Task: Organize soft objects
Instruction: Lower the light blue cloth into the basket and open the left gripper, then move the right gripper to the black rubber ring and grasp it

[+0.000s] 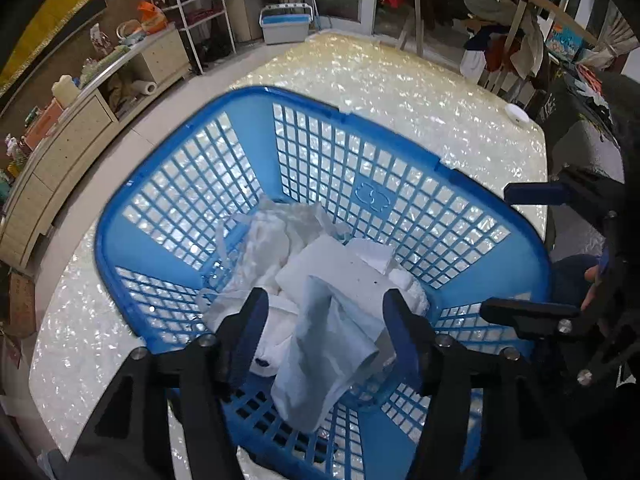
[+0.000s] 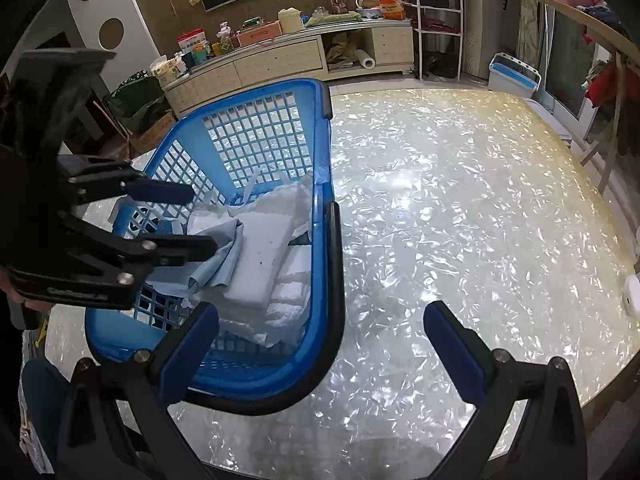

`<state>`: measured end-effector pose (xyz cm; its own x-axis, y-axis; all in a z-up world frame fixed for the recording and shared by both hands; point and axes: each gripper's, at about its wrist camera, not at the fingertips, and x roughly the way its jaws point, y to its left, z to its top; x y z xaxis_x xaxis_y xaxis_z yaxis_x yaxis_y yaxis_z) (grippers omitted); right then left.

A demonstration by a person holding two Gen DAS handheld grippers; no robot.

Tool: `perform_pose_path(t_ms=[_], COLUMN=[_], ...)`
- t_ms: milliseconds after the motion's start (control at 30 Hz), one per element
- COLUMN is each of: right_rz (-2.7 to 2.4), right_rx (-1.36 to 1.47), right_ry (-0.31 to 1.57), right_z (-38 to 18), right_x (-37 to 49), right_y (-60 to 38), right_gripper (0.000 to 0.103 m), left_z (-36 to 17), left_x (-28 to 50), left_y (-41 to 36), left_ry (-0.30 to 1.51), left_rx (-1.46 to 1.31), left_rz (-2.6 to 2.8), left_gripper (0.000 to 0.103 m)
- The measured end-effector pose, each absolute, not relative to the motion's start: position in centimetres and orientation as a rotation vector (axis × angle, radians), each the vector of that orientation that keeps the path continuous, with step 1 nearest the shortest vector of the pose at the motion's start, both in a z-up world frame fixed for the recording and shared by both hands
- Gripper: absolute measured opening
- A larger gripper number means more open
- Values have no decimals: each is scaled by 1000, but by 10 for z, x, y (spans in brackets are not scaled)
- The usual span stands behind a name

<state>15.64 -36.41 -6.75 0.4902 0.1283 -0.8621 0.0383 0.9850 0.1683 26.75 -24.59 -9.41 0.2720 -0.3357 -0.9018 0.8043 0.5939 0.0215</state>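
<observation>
A blue lattice basket (image 1: 320, 136) stands on the shiny table and holds a pile of white cloths (image 1: 276, 248), a white foam block (image 1: 344, 272) and a pale blue cloth (image 1: 332, 344). My left gripper (image 1: 324, 320) is open over the basket, its fingers either side of the pale blue cloth, which lies loose and drapes toward the near rim. In the right wrist view the basket (image 2: 320, 128) is at the left, with the left gripper (image 2: 200, 220) above the cloths (image 2: 288, 304). My right gripper (image 2: 320, 336) is open and empty, straddling the basket's right rim.
The pearly table top (image 2: 460, 220) stretches right of the basket. A small white disc (image 1: 516, 114) lies near its far edge. A low cabinet (image 2: 288, 60) with clutter, a wire rack (image 1: 196, 8) and a grey-blue bin (image 1: 286, 22) stand beyond the table.
</observation>
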Motion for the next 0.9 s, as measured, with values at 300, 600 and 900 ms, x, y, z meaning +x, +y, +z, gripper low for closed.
perform_pose_path(t_ms=[300,600,900], right_rz=[64,93,145], right_rx=[147,117,56], right_ry=[1013,960,945], right_z=[-45,-22,-8], right_x=[147,134,137], right_y=[-349,-314,-271], right_gripper=[103,103,103], left_z=[-57,-38,-22], left_x=[232,197,177], left_y=[-207,-150,-90], left_ry=[912,872,853], left_rx=[506,445,352], left_rz=[-674,-528,-443], left_gripper=[81,103,103])
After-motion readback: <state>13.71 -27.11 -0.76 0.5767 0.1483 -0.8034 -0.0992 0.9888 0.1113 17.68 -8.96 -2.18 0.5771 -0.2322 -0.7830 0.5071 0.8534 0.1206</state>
